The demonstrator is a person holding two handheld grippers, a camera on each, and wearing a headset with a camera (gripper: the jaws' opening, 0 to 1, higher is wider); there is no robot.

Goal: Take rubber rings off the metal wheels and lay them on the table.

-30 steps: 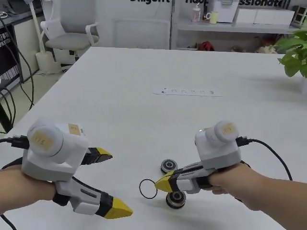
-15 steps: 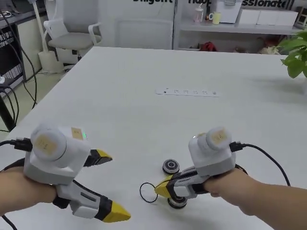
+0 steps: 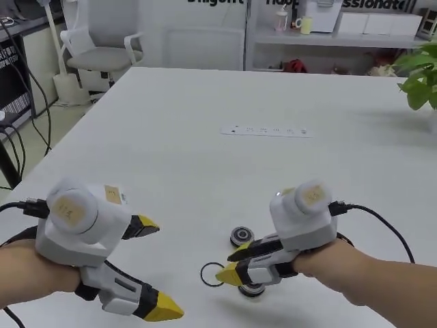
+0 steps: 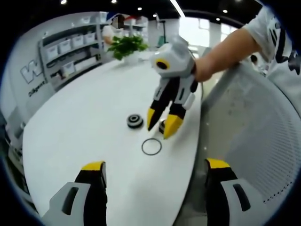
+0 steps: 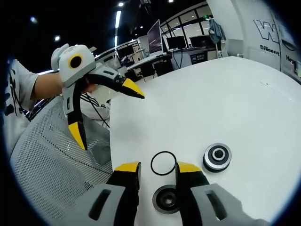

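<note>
Looking at the big white surface (image 3: 205, 102), everything that matters is sitting near its front edge. The left gripper (image 4: 155, 165) is hanging off to one side with its fingers spread wide and nothing in them, well apart from the parts. The right gripper (image 5: 157, 167) is hovering low over the near wheel (image 5: 167, 200), fingers apart and straddling it, one on each side; I'm not seeing them actually pinching it. The far wheel (image 5: 217, 157) is lying flat close by, wearing what looks like a thick black band. One rubber ring (image 5: 163, 163) is already lying loose on the surface, just off the right fingertips.

So I'm guessing we're sitting at the start of ring number two. I can't tell for sure which wheel is the bare one, though. The next move is probably calling for the right fingers closing on the near wheel to pin it, with the left ones coming across to peel the rubber off. It's thin stuff, so catching the edge is going to be the fiddly part.
</note>
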